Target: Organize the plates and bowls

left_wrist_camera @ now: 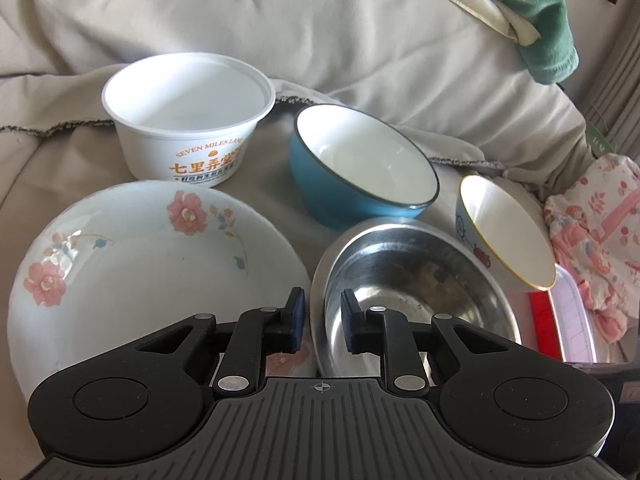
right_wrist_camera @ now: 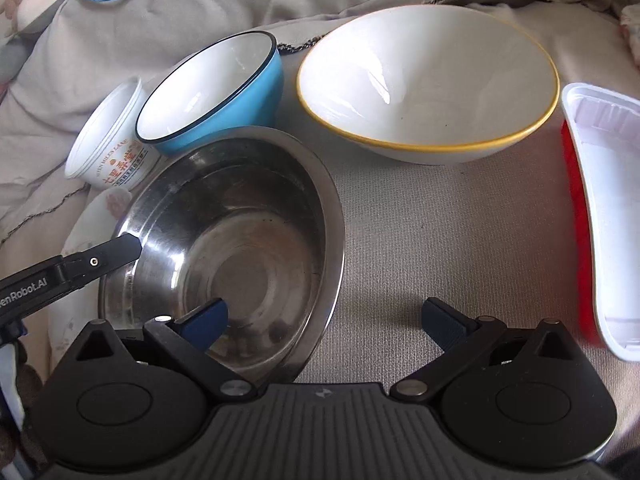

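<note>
— Around the steel bowl [left_wrist_camera: 416, 292], what have you got?

— On my left feed the left gripper [left_wrist_camera: 322, 320] has its two pads set narrow, one on each side of the steel bowl's near rim. I can't tell whether they pinch it or only straddle it. Touching that bowl's left side lies the floral plate [left_wrist_camera: 132, 264]; the bowl's edge seems to overlap it.

— And beyond the bowl?

— Just behind it sits the blue bowl [left_wrist_camera: 360, 172], tilted. Left of that, past the plate, stands the white printed tub [left_wrist_camera: 188, 120]. To the steel bowl's right leans the yellow-rimmed bowl [left_wrist_camera: 504, 232].

— Your right side?

— The right gripper [right_wrist_camera: 324, 320] is spread wide: one pad hangs over the steel bowl's inside, the other over bare beige cloth [right_wrist_camera: 440, 240], gripping nothing. Right of the steel bowl, well apart, lies a red-and-white tray [right_wrist_camera: 600, 208]. Everything rests on that cloth.
</note>
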A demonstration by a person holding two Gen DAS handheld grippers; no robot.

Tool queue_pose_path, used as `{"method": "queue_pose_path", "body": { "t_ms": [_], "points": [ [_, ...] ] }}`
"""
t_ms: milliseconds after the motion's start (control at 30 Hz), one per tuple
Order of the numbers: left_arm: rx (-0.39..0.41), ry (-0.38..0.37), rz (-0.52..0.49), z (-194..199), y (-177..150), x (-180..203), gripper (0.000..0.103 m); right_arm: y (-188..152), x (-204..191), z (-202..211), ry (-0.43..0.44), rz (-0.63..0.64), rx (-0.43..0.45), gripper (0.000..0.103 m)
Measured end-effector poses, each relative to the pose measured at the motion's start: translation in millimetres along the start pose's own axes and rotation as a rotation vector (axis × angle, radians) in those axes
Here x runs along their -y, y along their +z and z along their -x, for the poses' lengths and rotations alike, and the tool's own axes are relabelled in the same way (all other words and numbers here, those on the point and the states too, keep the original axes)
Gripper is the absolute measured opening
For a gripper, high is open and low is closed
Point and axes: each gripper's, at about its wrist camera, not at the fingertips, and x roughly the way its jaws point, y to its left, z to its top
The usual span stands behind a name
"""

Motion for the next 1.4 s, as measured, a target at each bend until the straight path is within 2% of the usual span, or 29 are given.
{"method": "queue_pose_path", "body": {
  "t_ms": [100,200,233,300,400,500,533,600,633,667,767,933,1000,1133,1233,1333,1400],
  "points": [
    [-0.035,0.002,0.004,4.2,0.2,4.6,0.022,-11.5,-13.4,-2.4,-0.075,0.063,0.04,0.103],
    [-0.138,0.055,-0.062,-1.0,17.8,20.2,0.021,-18.8,-26.2,-6.8,-0.135,0.187,0.037,0.103],
    [-0.154,0.063,-0.081,-2.5,22.1,25.9,0.021,-22.1,-25.1,-5.7,-0.128,0.214,0.045,0.103],
    [-0.162,0.074,-0.102,-3.6,25.0,35.4,0.021,-26.9,-18.2,-0.9,-0.086,0.249,0.068,0.103],
    [-0.136,0.052,-0.103,-5.8,17.4,38.1,0.021,-25.5,-10.4,6.1,-0.046,0.243,0.09,0.101],
    [-0.109,0.061,-0.119,-5.9,3.0,31.9,0.019,-14.6,-11.9,14.4,-0.083,0.194,0.159,0.096],
    [-0.107,0.041,-0.109,-4.5,0.4,28.7,0.017,-9.7,-11.2,15.8,-0.082,0.175,0.175,0.091],
    [-0.102,-0.009,-0.08,-0.4,-1.6,24.4,0.019,0.2,-11.1,14.1,-0.055,0.157,0.169,0.072],
    [-0.098,-0.016,-0.073,2.0,-3.0,23.2,0.018,3.4,-11.5,11.7,-0.047,0.152,0.153,0.06],
    [-0.097,-0.021,-0.059,4.7,-5.0,22.3,0.018,5.1,-11.7,10.2,-0.061,0.146,0.143,0.056],
    [-0.101,-0.015,-0.022,20.1,-17.9,19.9,0.019,-2.2,-18.0,14.5,-0.061,0.187,0.149,0.055],
    [-0.178,-0.025,0.012,50.7,-50.1,9.0,0.019,-31.7,-9.7,35.6,0.068,0.226,0.094,0.055],
    [-0.172,-0.035,0.032,55.3,-56.4,3.7,0.019,-39.0,-7.5,34.2,0.096,0.212,0.061,0.055],
    [-0.144,-0.014,0.046,55.0,-53.3,-1.0,0.019,-40.8,-14.0,36.0,0.043,0.245,0.11,0.055],
    [-0.17,-0.063,0.064,48.8,-51.1,-2.9,0.02,-41.3,-13.2,35.2,0.082,0.216,0.075,0.055],
    [-0.175,-0.061,0.056,48.5,-49.4,-2.2,0.02,-42.2,-14.9,35.6,0.063,0.218,0.066,0.055],
    [-0.151,-0.062,0.064,56.8,-41.5,-6.0,0.02,-40.0,-19.8,41.7,0.064,0.207,0.072,0.055]
  ]
}}
